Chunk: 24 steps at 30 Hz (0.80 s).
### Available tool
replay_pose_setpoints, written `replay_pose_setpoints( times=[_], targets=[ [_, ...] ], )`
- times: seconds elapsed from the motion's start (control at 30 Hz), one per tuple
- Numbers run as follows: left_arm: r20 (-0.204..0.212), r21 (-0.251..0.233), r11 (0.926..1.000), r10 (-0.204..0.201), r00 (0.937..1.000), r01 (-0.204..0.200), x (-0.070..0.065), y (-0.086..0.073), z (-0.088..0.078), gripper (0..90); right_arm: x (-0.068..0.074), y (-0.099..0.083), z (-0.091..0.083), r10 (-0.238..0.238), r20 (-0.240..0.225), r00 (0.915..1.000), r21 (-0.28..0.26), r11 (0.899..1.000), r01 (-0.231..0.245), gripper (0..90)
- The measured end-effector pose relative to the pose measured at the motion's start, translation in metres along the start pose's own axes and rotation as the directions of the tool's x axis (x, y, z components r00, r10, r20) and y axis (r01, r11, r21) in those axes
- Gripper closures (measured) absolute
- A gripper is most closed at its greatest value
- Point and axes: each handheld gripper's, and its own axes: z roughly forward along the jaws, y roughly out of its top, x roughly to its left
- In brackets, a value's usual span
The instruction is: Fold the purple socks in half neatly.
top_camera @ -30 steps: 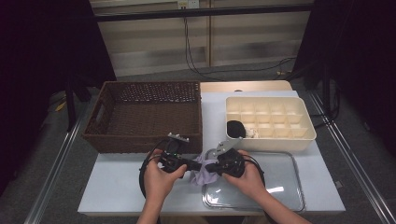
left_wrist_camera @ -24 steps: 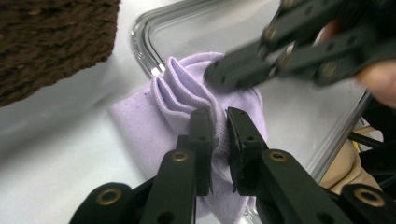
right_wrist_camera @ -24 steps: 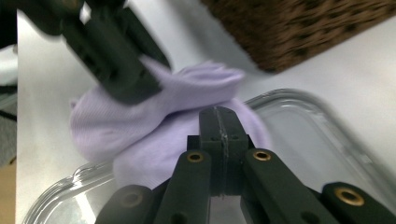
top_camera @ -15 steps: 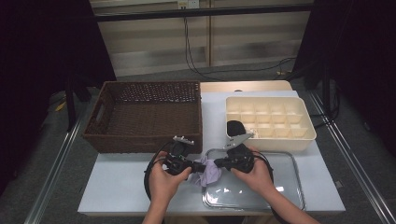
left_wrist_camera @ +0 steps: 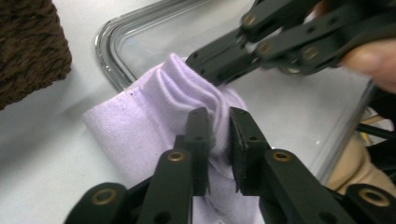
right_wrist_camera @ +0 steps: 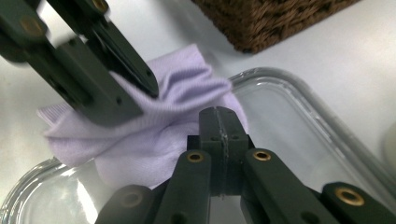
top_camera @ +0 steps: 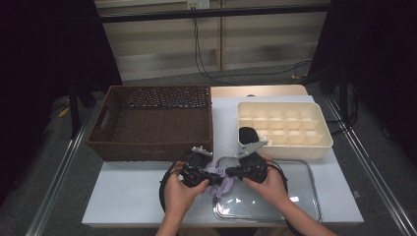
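High view: a person is holding both grippers low over the near edge of the white table [top_camera: 133,196], jaws pointing toward each other, with a lilac sock [top_camera: 219,177] bunched between them. The sock is lying half over the left rim of the clear glass tray [top_camera: 295,196] and half on the table top, just in front of the brown wicker basket [top_camera: 152,120].

Left gripper view: the left gripper [left_wrist_camera: 218,133] is pinching a raised fold of the sock between its pads, jaws standing narrow with fabric filling the gap. These jaws have just been opening slightly, yet the fold is sitting between the pads and touching both. The other gripper is entering from upper right and biting the sock's far ridge.

Right gripper view: the right gripper [right_wrist_camera: 219,126] is standing fully closed, pads meeting at the seam, gripping the sock's edge over the tray rim.

Behind the tray, the cream compartment box [top_camera: 282,128] is holding a dark item [top_camera: 247,134] in its near left corner.
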Motion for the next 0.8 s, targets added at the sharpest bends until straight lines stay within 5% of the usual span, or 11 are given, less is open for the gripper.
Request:
replay_pose_setpoints(
  times=[0.43, 0.63, 0.8],
  targets=[
    [0.002, -0.005, 0.9999, 0.016, 0.9999, -0.016, -0.001, -0.001, 0.005, 68.8, 0.008, 0.023, -0.004, -0.026, -0.017, 0.9995, -0.06, 0.998, 0.025, 90.0],
    [-0.009, -0.03, 0.9995, 0.01, 0.9999, -0.01, 0.0, -0.003, 0.0, 58.2, 0.008, 0.013, 0.008, -0.029, -0.023, 0.9993, -0.011, 1.0, 0.029, 90.0],
    [-0.021, -0.107, 0.9934, -0.045, 0.9988, 0.043, 0.008, -0.006, -0.019, 45.5, 0.004, 0.004, 0.007, -0.02, -0.017, 0.9997, -0.007, 1.0, 0.02, 90.0]
  ],
)
